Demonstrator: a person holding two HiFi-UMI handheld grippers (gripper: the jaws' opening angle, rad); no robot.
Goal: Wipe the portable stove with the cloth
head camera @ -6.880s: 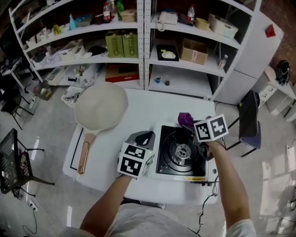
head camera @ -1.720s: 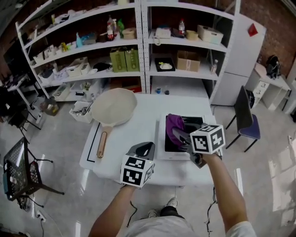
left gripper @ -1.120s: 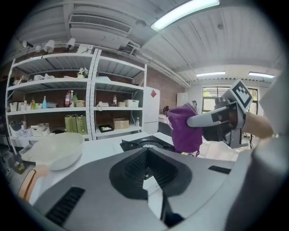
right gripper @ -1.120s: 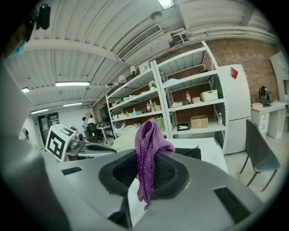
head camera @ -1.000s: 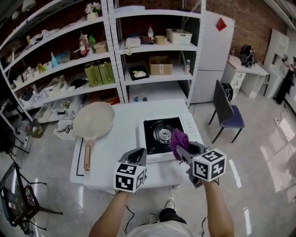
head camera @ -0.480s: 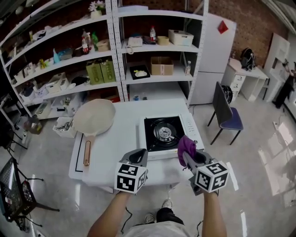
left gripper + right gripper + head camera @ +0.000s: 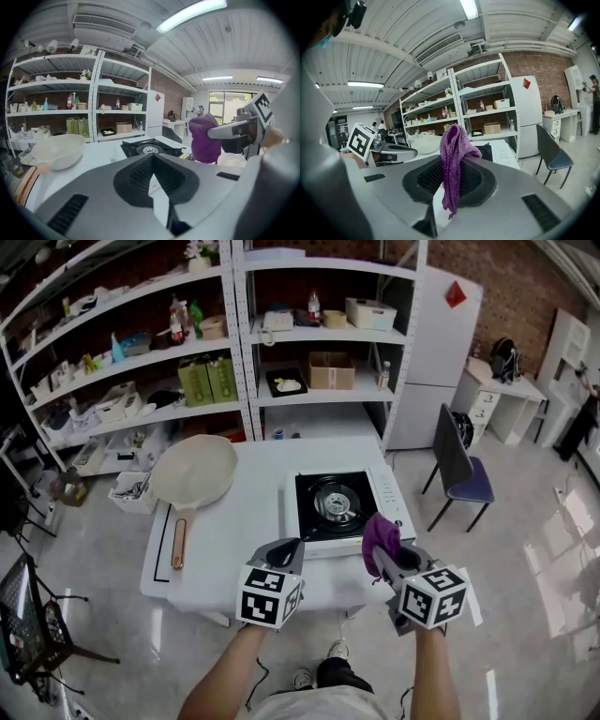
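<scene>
The white desk (image 7: 253, 512) is seen from above, and the black-topped stove (image 7: 336, 505) is taken as the mark for everything else. A cream pan (image 7: 194, 472) is laid well to the left of the stove, its handle pointed toward the near edge.

No wiping contact is being made at this instant: both grippers are held in the air on the near side of the stove, off the desk's front edge. For a good pass, it is judged that the cloth should be lowered flat onto the stove's black top, so that the loose bunch is pressed down and not just the tip. Strokes are best kept around the burner ring and pan supports, where the fabric could be snagged. The stove looks light, so it may need to be steadied from its left side.

The left gripper (image 7: 152, 157) is carried near the stove's front left corner. Its fingers are brought together at the tips, and nothing is held between them.

The right gripper (image 7: 386, 554) is carried just off the stove's front right corner. Its fingers are clamped on the purple cloth (image 7: 457, 145), which is bunched above them, with one end hung below.
</scene>
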